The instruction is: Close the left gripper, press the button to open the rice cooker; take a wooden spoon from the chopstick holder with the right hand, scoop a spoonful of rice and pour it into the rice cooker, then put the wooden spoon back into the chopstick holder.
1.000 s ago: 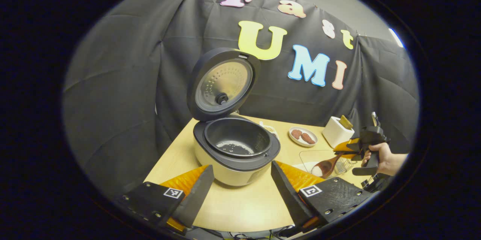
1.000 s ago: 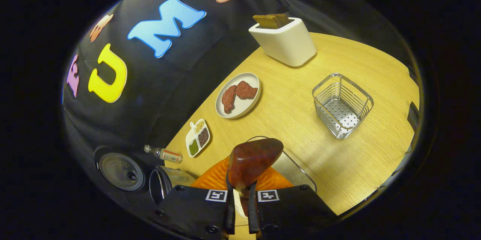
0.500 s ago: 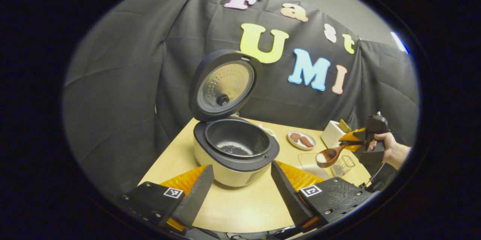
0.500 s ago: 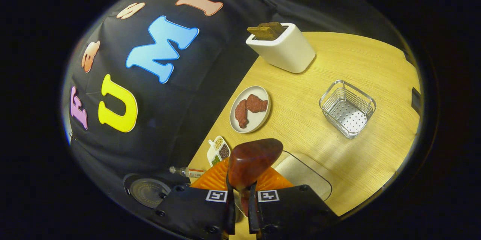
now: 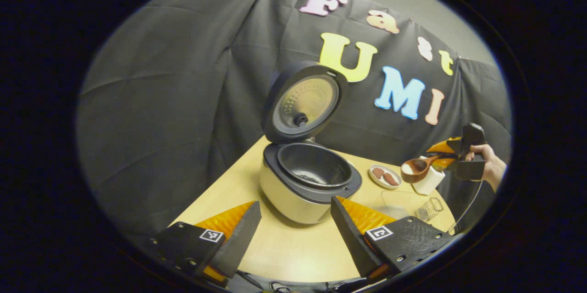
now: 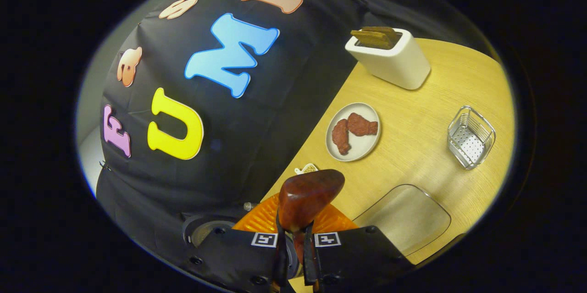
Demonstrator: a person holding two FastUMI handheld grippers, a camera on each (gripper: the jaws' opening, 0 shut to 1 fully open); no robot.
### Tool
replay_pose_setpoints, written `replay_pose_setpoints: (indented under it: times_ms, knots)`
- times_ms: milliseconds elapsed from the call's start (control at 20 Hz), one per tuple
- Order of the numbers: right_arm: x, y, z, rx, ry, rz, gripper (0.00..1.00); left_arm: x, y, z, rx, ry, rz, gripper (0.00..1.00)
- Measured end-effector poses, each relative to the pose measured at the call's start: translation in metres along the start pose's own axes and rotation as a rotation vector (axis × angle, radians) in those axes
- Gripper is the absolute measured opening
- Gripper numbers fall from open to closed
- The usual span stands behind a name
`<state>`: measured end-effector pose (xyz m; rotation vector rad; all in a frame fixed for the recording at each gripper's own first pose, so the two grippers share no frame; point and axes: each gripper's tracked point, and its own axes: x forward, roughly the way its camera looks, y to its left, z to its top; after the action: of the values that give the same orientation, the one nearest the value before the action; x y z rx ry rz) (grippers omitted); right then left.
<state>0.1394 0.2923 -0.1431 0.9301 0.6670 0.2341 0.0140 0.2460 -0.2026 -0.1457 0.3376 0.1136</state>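
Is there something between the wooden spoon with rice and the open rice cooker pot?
Nothing visible: the wooden spoon is in the air beside the rice cooker, lid up; the plate of meat lies below the path.

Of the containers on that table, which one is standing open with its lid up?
The rice cooker: its round lid is tipped up behind the dark pot. The toaster, wire basket and glass tray have no lid.
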Motion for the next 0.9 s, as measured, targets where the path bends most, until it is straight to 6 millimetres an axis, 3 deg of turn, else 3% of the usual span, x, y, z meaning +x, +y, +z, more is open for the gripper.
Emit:
replay_pose_setpoints:
  times_ms: [100, 450, 500, 550, 700, 800, 900]
  knots:
    - [0.004, 0.025, -0.001, -0.015, 0.015, 0.034, 0.15, 0.000, 0.016, -0.001, -0.028, -0.005, 0.021, 0.97]
    - [0.048, 0.086, -0.056, -0.026, 0.138, 0.107, 0.15, -0.004, 0.054, -0.006, -0.028, -0.002, 0.109, 0.96]
    - [0.053, 0.093, -0.064, -0.041, 0.152, 0.112, 0.11, -0.005, 0.061, -0.003, -0.029, -0.004, 0.123, 0.96]
    - [0.059, 0.098, -0.073, -0.060, 0.163, 0.115, 0.15, -0.007, 0.065, -0.002, -0.034, -0.008, 0.131, 0.96]
    - [0.075, 0.115, -0.097, -0.111, 0.198, 0.126, 0.15, -0.012, 0.082, 0.002, -0.044, -0.016, 0.163, 0.96]
    - [0.085, 0.125, -0.113, -0.137, 0.222, 0.133, 0.11, -0.010, 0.096, -0.005, -0.053, -0.014, 0.187, 0.96]
    - [0.094, 0.133, -0.129, -0.161, 0.253, 0.135, 0.15, -0.014, 0.108, -0.005, -0.061, -0.016, 0.218, 0.99]
